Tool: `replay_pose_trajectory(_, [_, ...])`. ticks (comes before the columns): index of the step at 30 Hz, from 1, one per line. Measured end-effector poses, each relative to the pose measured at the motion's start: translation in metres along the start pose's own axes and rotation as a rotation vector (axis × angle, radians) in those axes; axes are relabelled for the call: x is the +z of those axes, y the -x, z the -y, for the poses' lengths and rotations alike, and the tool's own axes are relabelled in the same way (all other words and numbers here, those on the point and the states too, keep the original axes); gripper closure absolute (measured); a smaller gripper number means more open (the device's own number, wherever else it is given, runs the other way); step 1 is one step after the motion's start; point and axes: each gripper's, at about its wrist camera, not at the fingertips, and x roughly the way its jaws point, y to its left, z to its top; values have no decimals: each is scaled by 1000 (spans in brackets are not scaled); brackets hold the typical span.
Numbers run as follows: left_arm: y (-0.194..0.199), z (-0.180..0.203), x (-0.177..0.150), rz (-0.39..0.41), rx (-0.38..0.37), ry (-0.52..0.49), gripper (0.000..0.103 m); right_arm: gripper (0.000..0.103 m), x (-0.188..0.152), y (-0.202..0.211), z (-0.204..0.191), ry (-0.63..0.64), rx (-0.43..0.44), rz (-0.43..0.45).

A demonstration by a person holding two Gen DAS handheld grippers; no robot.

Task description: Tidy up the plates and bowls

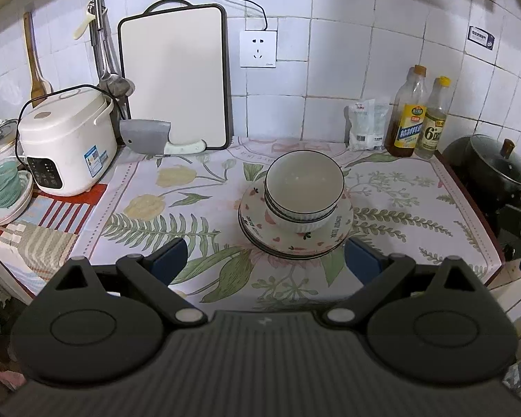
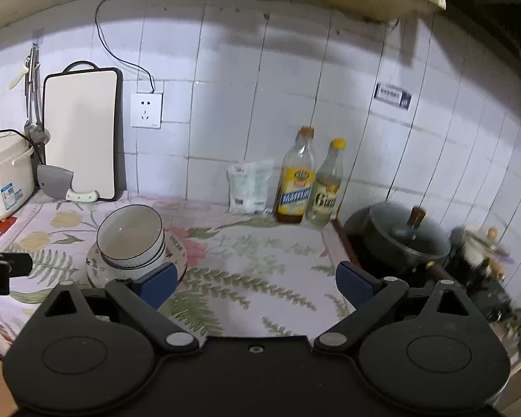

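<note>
Centrally on the floral cloth [image 1: 198, 208], the stacked bowls [image 1: 304, 187] are sitting nested on the stacked plates [image 1: 295, 239], and the whole pile is standing apart from everything else on the counter. The left gripper [image 1: 265, 260] is hovering just in front of the pile with its jaws spread wide and nothing between them; the plates' near rim is lying between the two blue pads [image 1: 168, 260] without touching either. The right gripper [image 2: 257, 283] is hanging over bare cloth to the right of the pile, likewise released and empty, its left pad overlapping the plates' rim in that view, though I cannot tell whether it is touching.

Open cloth is lying to the left of the pile as far as the rice cooker [image 1: 66, 139], and to the right up to the cloth's edge, where the counter is dropping to a dark lidded pot [image 2: 404, 239]. Behind, the cutting board [image 1: 173, 76] is leaning on the tiled wall with a cleaver [image 1: 149, 137] at its foot, and two bottles [image 1: 420, 118] and a white bag [image 1: 366, 125] are lining the back edge, well apart from the pile.
</note>
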Motion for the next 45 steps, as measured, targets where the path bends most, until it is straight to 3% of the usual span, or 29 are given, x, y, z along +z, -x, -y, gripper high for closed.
replay_pose_trajectory(19, [1, -1, -1, 6, -14, 9, 5, 3, -3, -5, 2, -43, 30, -34])
replay_pose_trajectory(45, [0, 1, -3, 7, 30, 6, 5, 3, -5, -13, 6, -50, 43, -72])
